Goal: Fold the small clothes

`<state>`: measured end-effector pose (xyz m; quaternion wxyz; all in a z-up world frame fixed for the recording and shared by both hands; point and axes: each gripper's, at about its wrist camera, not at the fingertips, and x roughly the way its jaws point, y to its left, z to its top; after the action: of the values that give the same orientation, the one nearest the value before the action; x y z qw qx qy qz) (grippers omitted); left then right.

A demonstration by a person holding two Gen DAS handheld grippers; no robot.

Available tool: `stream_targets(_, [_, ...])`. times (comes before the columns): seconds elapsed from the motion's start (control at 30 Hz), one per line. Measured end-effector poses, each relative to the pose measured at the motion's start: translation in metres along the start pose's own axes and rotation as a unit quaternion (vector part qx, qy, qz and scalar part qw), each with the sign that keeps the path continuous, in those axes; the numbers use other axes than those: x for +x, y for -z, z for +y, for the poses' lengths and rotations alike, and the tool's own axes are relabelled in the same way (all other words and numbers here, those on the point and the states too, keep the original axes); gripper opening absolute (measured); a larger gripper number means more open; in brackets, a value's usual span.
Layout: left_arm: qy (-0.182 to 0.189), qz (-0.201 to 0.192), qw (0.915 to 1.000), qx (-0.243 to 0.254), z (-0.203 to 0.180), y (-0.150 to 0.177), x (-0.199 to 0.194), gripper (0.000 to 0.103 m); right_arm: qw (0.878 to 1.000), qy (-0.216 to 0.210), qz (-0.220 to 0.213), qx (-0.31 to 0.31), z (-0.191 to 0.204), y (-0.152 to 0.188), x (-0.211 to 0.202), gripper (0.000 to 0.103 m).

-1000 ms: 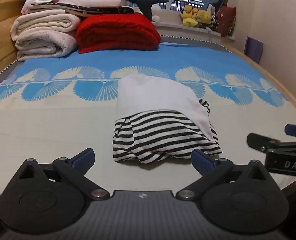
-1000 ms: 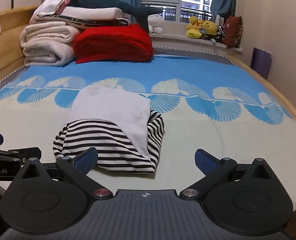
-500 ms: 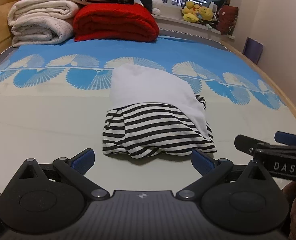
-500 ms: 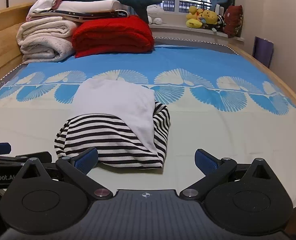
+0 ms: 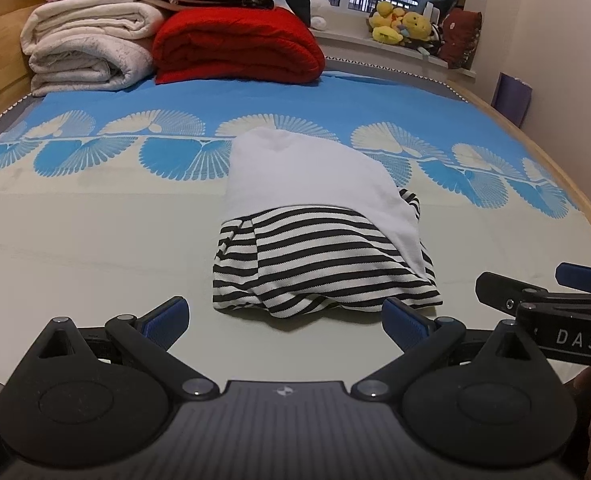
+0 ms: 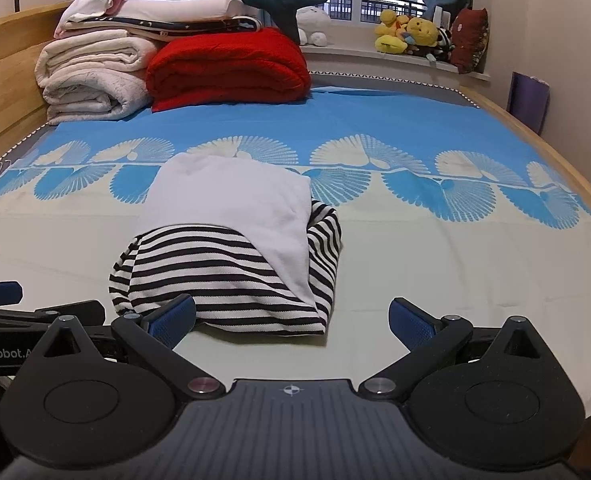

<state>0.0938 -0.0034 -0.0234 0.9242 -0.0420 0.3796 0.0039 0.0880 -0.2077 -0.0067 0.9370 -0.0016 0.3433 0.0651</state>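
We hover both tools over a folded bundle on the bed.

The black-and-white striped knit garment with a plain white panel lies bunched on the pale green and blue fan-print bed sheet. Our left tool and right tool both gape wide, gripping nothing, likely poised at the near hem for 1 more fold. Layers underneath are hidden; the garment's type is unclear.

Left hand-held gripper agape; right hand-held gripper agape, empty.
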Motion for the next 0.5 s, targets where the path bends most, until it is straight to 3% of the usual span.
stream_targets(0.5, [0.001, 0.001, 1.0, -0.001, 0.0, 0.0003, 0.0001, 0.102, 1.0, 0.001, 0.0, 0.0, 0.0013, -0.0001, -0.0003, 0.102])
